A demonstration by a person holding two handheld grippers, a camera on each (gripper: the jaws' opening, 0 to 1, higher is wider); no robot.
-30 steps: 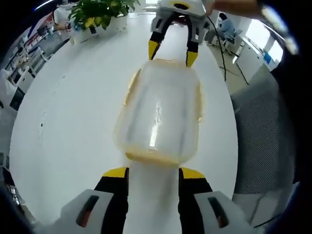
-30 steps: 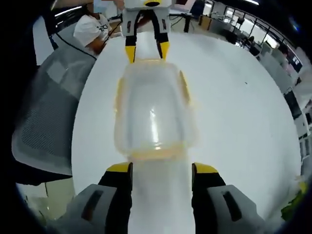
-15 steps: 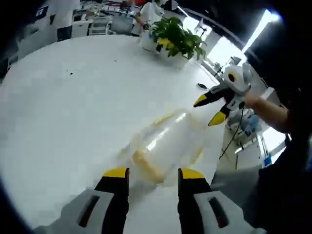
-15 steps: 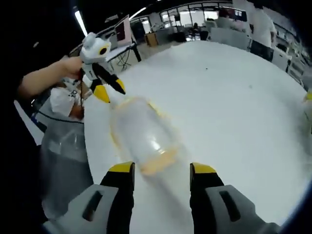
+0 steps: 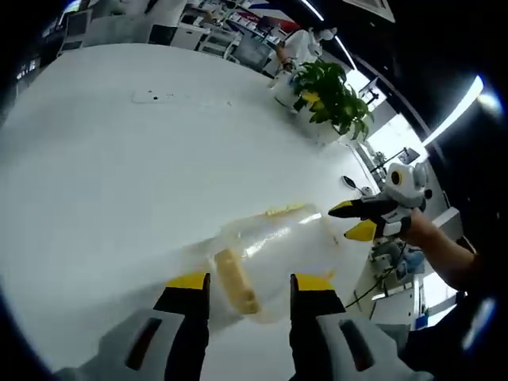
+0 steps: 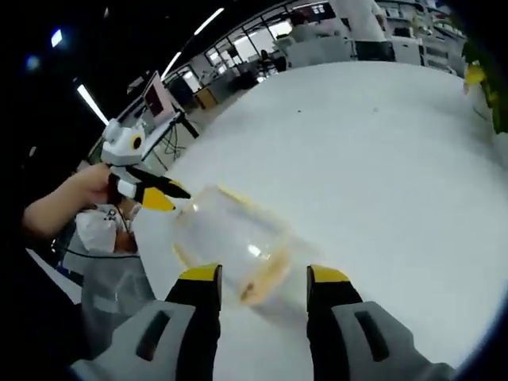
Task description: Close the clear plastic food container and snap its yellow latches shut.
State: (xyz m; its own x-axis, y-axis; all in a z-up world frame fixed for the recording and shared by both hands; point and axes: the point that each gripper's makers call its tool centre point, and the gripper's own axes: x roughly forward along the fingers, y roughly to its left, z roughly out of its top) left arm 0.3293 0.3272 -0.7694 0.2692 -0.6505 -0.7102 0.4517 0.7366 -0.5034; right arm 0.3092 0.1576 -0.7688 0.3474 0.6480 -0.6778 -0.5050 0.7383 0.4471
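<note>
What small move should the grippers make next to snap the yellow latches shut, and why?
Probably bring the left gripper forward onto the yellow latch just ahead of its open jaws and press it down. The container lies on the white table with neither gripper holding it; the right gripper sits at its far end.
</note>
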